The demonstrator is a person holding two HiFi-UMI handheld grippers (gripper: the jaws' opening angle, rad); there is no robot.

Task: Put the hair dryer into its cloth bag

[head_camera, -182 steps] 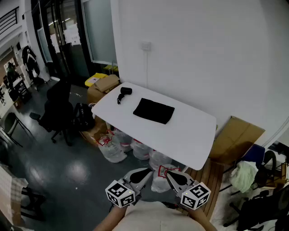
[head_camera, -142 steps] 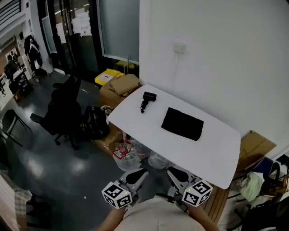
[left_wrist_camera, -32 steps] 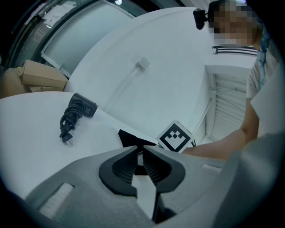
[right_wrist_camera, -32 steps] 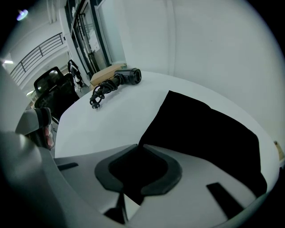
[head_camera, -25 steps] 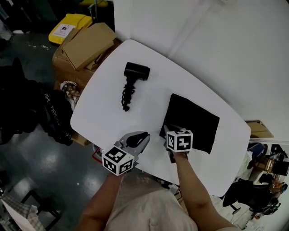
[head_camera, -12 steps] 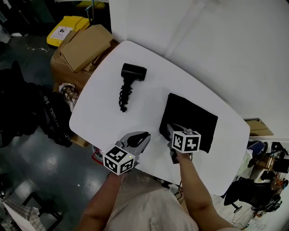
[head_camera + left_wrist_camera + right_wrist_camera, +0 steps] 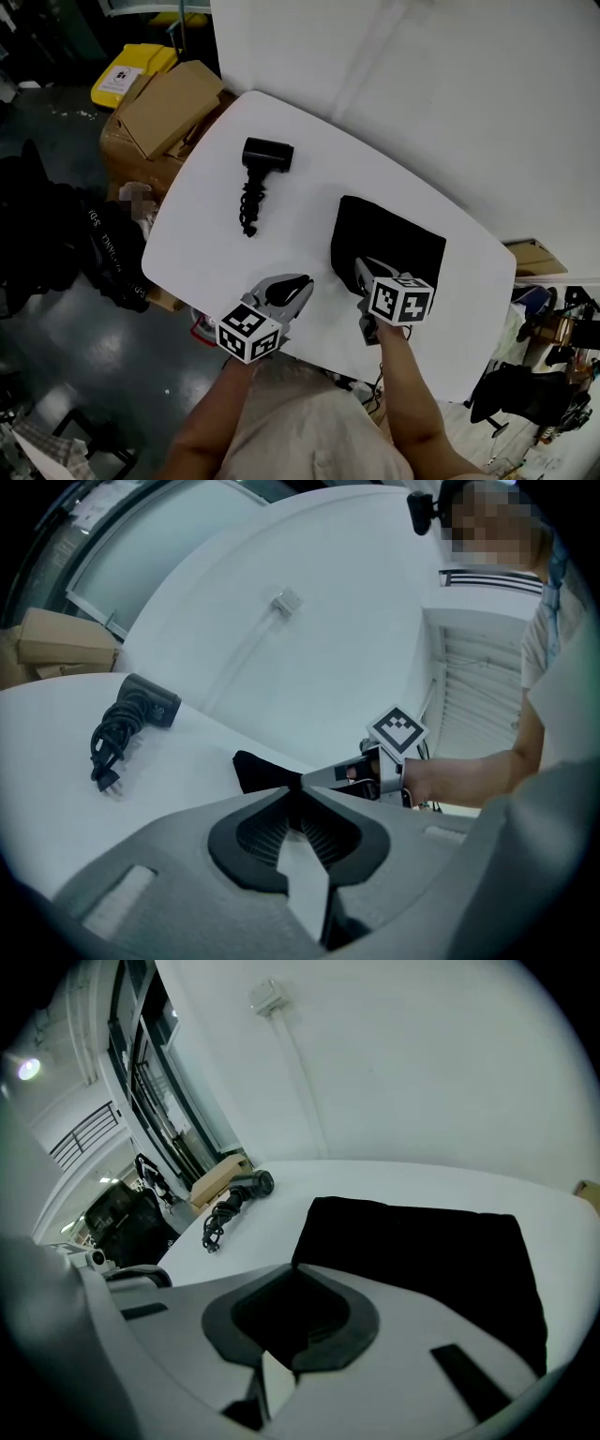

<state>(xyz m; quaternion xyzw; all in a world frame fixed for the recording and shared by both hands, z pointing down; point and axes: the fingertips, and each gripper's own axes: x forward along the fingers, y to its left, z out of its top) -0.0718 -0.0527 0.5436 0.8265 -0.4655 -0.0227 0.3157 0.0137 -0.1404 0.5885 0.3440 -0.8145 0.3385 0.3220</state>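
From the head view I count one hair dryer (image 7: 266, 155) and one black cloth bag (image 7: 403, 239), well apart on the white table (image 7: 216, 253). The dryer lies flat. Its long axis runs from the far edge towards me, with the head at the far end and the handle and bundled cord trailing nearer. My left gripper (image 7: 302, 281) hangs over the near edge, and my right gripper (image 7: 360, 266) sits at the bag's near-left corner.

In the left gripper view, the left gripper (image 7: 302, 797) has its jaws closed together with nothing between them. The dryer (image 7: 145, 703) lies far left, and the right gripper (image 7: 323, 776) meets the bag (image 7: 258, 769).

In the right gripper view, the right gripper (image 7: 298, 1267) is pinched closed on the corner of the bag (image 7: 422, 1251), and black cloth fills the gap behind the tips. The dryer (image 7: 246, 1188) lies beyond, cord end nearest.
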